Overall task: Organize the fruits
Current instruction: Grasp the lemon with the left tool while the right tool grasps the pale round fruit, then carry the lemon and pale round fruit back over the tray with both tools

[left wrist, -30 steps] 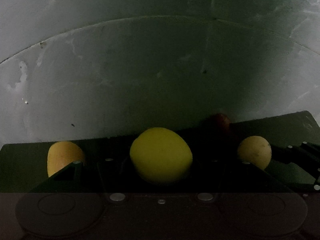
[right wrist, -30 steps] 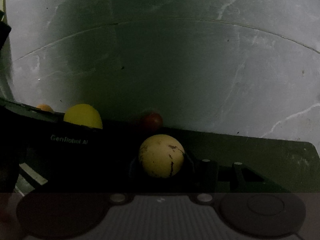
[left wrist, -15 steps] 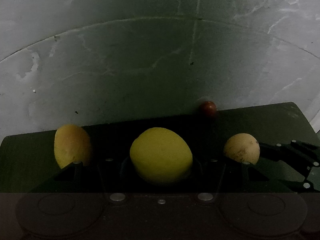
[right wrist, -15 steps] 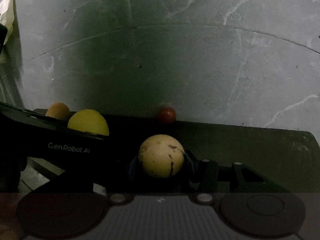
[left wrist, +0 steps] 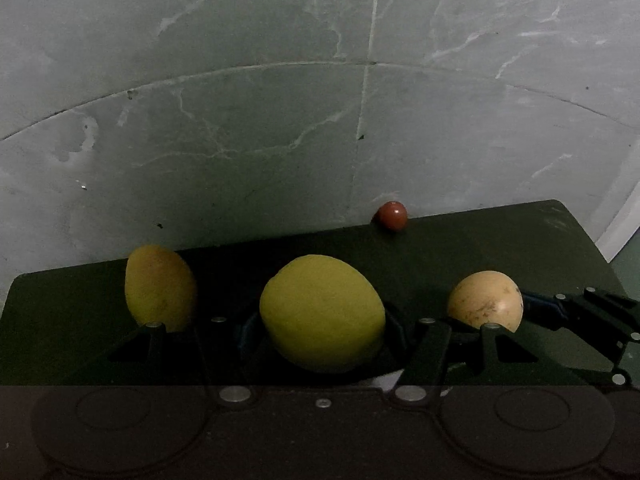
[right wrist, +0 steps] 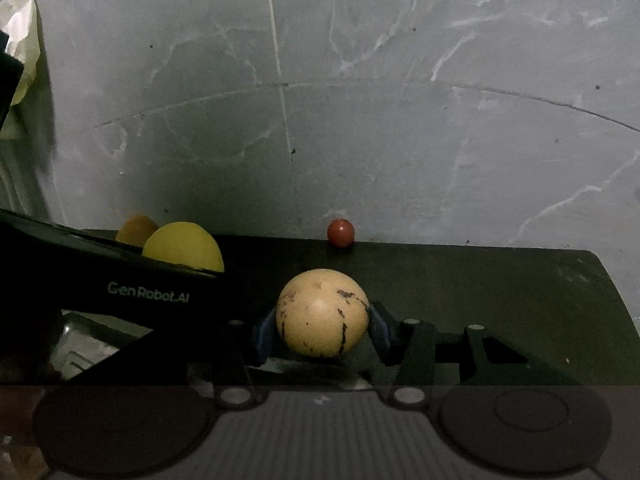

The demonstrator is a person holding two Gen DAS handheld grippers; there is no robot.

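My left gripper [left wrist: 322, 320] is shut on a large yellow lemon-like fruit [left wrist: 322, 314], held above a dark green mat [left wrist: 460, 248]. My right gripper [right wrist: 322, 320] is shut on a pale tan round fruit with dark streaks [right wrist: 322, 312]. That tan fruit [left wrist: 485, 300] also shows at the right of the left wrist view. An orange-yellow fruit [left wrist: 160, 286] stands on the mat at the left. A small red fruit [left wrist: 393, 215] rests at the mat's far edge. In the right wrist view the yellow fruit [right wrist: 183, 246] peeks over the left gripper's black body [right wrist: 120, 292].
The mat [right wrist: 500, 280] lies on a grey marbled tile floor [left wrist: 280, 120]. The small red fruit [right wrist: 340, 233] is by the mat's back edge. A pale cloth or bag [right wrist: 20, 52] hangs at the far left of the right wrist view.
Both grippers have drawn back and up from the mat with their fruits held. The red fruit and the orange-yellow fruit now look smaller and farther off, and more of the mat shows.
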